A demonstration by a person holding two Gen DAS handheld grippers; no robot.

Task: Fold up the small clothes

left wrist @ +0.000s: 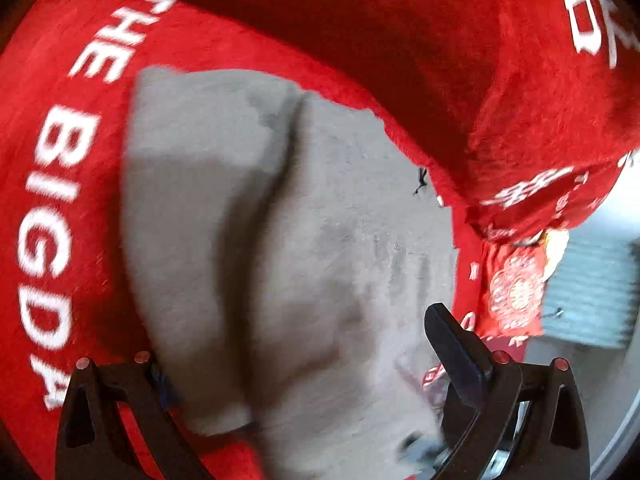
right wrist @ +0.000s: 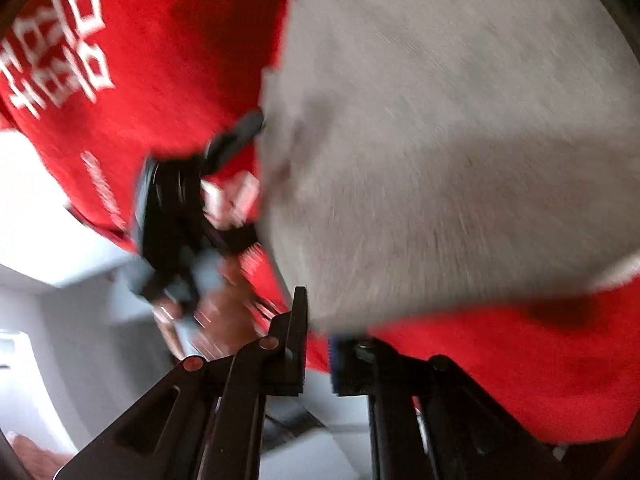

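Left wrist view: the left tool [left wrist: 320, 364] points steeply down at a grey garment [left wrist: 288, 216] that lies rumpled on a red fleece blanket [left wrist: 68, 184] printed with white letters. Its two black fingers [left wrist: 456, 344] stand wide apart, one low at the left edge of the cloth, the other at its right edge, with the grey fabric spread between them. The pads press on nothing, so the tool is open. A ridge-like fold runs down the middle of the garment. At the right, past the blanket's edge, a pale surface shows, too blurred to name.

Right wrist view: the right tool [right wrist: 316, 356] is tilted downward with its fingers drawn nearly together. The lower edge of the grey garment [right wrist: 440, 160] comes down right to the narrow gap; blur hides whether the cloth is pinched, so I cannot tell what it has hold of. The garment fills the upper right, lying over the red blanket [right wrist: 168, 60]. At the left, the left tool [right wrist: 236, 132] reaches to the garment's edge, and a blurred hand [right wrist: 224, 308] holds its handle.
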